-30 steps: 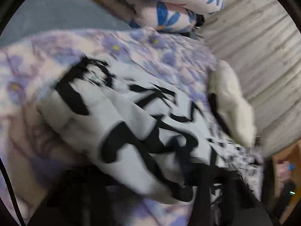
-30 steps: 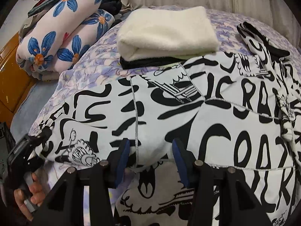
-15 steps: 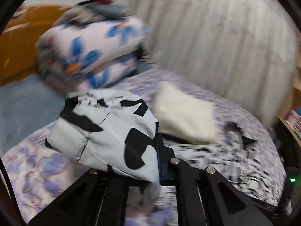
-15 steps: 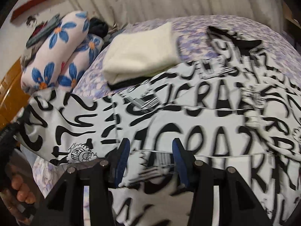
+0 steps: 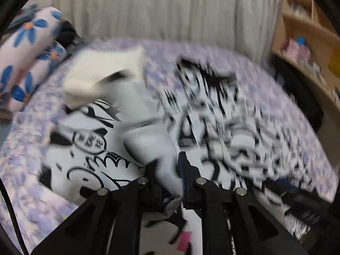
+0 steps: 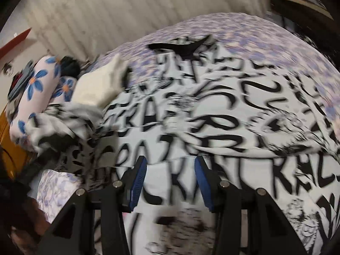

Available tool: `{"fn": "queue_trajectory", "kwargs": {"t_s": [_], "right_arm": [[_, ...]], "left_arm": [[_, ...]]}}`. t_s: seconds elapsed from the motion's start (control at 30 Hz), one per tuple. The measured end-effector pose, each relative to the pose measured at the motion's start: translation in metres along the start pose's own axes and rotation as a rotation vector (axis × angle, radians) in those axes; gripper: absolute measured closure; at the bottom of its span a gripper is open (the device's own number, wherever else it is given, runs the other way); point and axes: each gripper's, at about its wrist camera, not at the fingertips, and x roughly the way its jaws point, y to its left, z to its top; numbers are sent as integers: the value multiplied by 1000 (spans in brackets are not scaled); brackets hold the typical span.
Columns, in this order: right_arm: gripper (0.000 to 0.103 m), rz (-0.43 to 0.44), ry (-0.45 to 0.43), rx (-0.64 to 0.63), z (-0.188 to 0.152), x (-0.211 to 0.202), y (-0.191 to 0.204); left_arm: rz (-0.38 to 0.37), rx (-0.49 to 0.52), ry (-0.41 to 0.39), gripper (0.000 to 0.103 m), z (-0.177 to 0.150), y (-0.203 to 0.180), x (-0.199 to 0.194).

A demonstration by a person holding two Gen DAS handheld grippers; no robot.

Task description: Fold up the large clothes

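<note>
A large white garment with black lettering [image 6: 212,116] lies spread over the bed, and both views are blurred by motion. My left gripper [image 5: 167,167] pinches a fold of this garment [image 5: 89,148] between its pads; the jaws are opening slightly, with the cloth still filling the gap. The held part hangs lifted above the rest. In the right wrist view the lifted cloth [image 6: 53,123] bunches at the left. My right gripper [image 6: 171,176] is open just above the printed fabric, its blue pads apart and not pressing on anything.
A folded cream fleece [image 5: 102,74] [image 6: 99,87] lies on the purple floral sheet [image 5: 276,89] beyond the garment. Rolled bedding with blue flowers [image 5: 27,48] [image 6: 38,89] sits far left. A pleated wall [image 5: 159,10] runs behind and wooden shelves [image 5: 308,42] stand on the right.
My left gripper has risen and swung right, carrying the pinched fold across the garment. The right gripper has slid right over the lettering, its jaw gap unchanged.
</note>
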Motion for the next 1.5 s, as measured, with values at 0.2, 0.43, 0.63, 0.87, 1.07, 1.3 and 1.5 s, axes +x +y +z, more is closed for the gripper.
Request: {"fn": "queue_trajectory", "kwargs": {"t_s": [0.2,0.43,0.63,0.87,1.07,1.3,1.5], "right_arm": [[56,6,26,32,-4,4,-27],[56,61,38,13,-9,5,-19],[41,122,65,29,-13,10,-12],[41,169,140,87,-12,31,-15],[41,165,202,118,-3,71,-12],[43,55,228,10,8,113,20],[99,179,86,-184,42,63,74]], "left_arm": [[5,48,106,69,-28,-25,35],[-3,27,41,23,-22,-13,-2],[-6,29,-15,22,-23,2,-40],[56,-73,-21,22,-36,52,-52],[127,-213,33,22,-55,111,-38],[123,-342,55,22,-68,157,-32],[150,-338,22,22,-64,166,-35]]}}
